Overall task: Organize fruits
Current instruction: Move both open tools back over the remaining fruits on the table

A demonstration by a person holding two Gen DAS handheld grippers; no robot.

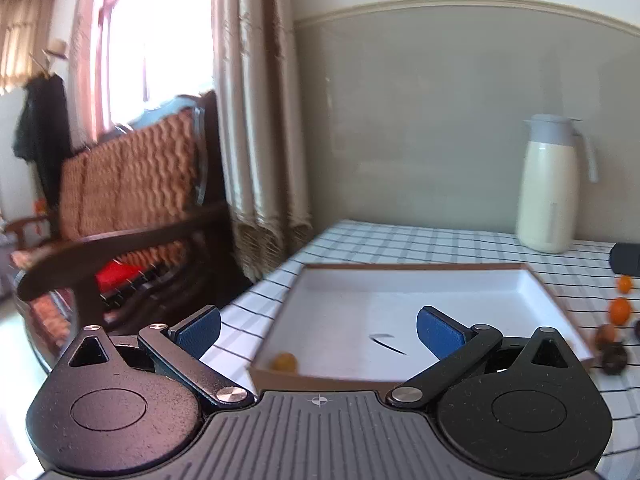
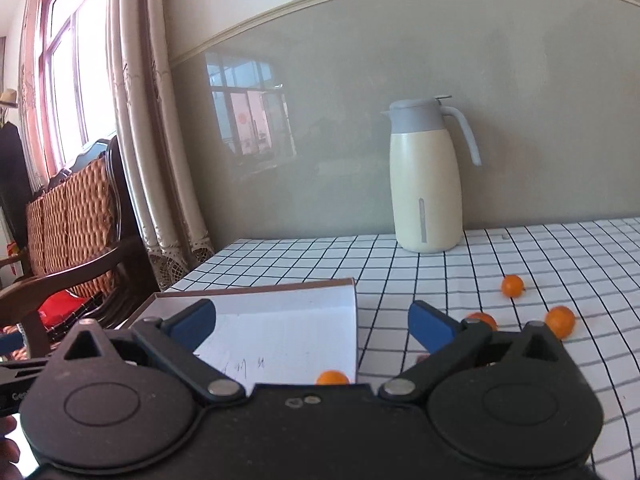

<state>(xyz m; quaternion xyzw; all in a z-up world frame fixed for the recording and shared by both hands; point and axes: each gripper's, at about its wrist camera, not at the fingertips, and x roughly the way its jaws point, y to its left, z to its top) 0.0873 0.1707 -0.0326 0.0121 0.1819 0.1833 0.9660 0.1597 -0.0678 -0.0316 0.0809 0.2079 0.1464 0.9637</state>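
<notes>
Thermos jug (image 2: 426,184) behind box lid (image 2: 280,320)

Table (image 2: 440,276): stands against the wall, its left edge by the curtain (image 2: 160,160).
Tray (image 1: 400,304): on the table, near its left edge.
Jug (image 2: 426,184): at the table's back edge, behind and right of the tray.
Fruit in tray (image 1: 285,361): one piece, at the tray's near left corner.
Loose fruits (image 2: 560,321): on the table, right of the tray.
Chair (image 1: 132,216): left of the table, off it.
</notes>
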